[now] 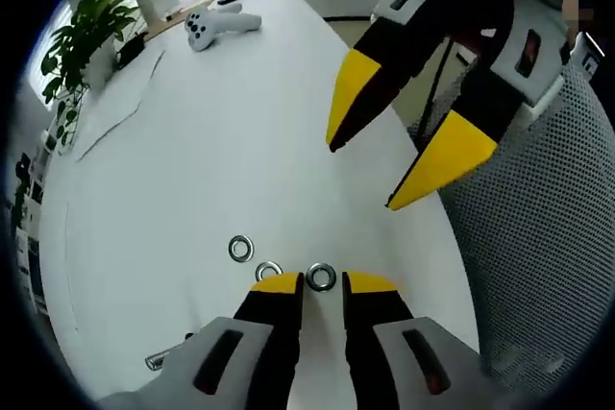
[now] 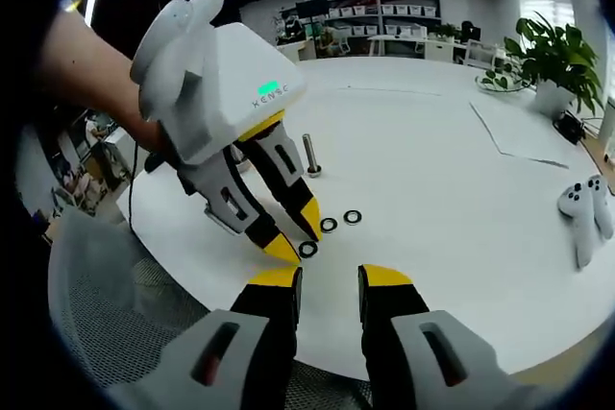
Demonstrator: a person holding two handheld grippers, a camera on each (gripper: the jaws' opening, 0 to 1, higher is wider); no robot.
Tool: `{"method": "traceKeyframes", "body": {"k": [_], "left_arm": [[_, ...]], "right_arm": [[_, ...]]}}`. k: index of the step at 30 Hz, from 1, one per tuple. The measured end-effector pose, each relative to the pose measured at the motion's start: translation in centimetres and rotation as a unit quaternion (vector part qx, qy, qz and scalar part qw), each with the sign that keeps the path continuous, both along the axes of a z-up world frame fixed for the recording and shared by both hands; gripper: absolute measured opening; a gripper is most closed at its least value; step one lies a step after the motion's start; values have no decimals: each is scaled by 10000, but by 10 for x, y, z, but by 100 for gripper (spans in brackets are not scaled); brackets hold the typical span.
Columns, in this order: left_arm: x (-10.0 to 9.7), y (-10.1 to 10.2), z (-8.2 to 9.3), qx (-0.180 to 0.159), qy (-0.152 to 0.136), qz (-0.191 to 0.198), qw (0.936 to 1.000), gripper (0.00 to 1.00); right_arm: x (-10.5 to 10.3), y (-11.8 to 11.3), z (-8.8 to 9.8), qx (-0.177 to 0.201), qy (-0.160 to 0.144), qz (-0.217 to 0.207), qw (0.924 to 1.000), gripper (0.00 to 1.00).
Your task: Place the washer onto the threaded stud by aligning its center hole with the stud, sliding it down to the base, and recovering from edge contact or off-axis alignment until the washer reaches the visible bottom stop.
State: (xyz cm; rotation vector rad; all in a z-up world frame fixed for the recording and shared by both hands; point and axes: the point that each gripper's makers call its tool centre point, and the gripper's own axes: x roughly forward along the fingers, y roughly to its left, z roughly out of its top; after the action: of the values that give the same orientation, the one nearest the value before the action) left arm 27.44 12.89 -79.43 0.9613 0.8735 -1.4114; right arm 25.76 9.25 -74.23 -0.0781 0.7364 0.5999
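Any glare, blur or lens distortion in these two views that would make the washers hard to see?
Left gripper view: sharp, table bright but not blown out, washers crisp; fisheye bends the table edge. Right gripper view: even light, washers small but distinct beside the stud; shelves behind curve and soften; left gripper casts little shadow.

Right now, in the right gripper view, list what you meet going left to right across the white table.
Left gripper → threaded stud → middle washer → far washer → white game controller.

Bright even daylight — soft shadows, sharp centre, strong fisheye bending at edges
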Motion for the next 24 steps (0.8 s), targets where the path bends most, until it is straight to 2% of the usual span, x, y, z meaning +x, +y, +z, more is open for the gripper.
{"method": "traceKeyframes", "body": {"k": [13, 19, 21, 24], "left_arm": [[7, 11, 0, 109, -58, 50, 9999, 10], [13, 29, 0, 271, -54, 159, 9995, 10], [14, 38, 0, 386, 39, 256, 9989, 10], [13, 43, -1, 506, 14, 146, 9986, 10]], "right_arm": [[0, 0, 0, -3, -5, 5, 10000, 27], [0, 0, 0, -2, 0, -1, 10000, 27], [0, 0, 0, 5, 2, -8, 10000, 27], [0, 0, 0, 7, -5, -5, 10000, 27]]}}
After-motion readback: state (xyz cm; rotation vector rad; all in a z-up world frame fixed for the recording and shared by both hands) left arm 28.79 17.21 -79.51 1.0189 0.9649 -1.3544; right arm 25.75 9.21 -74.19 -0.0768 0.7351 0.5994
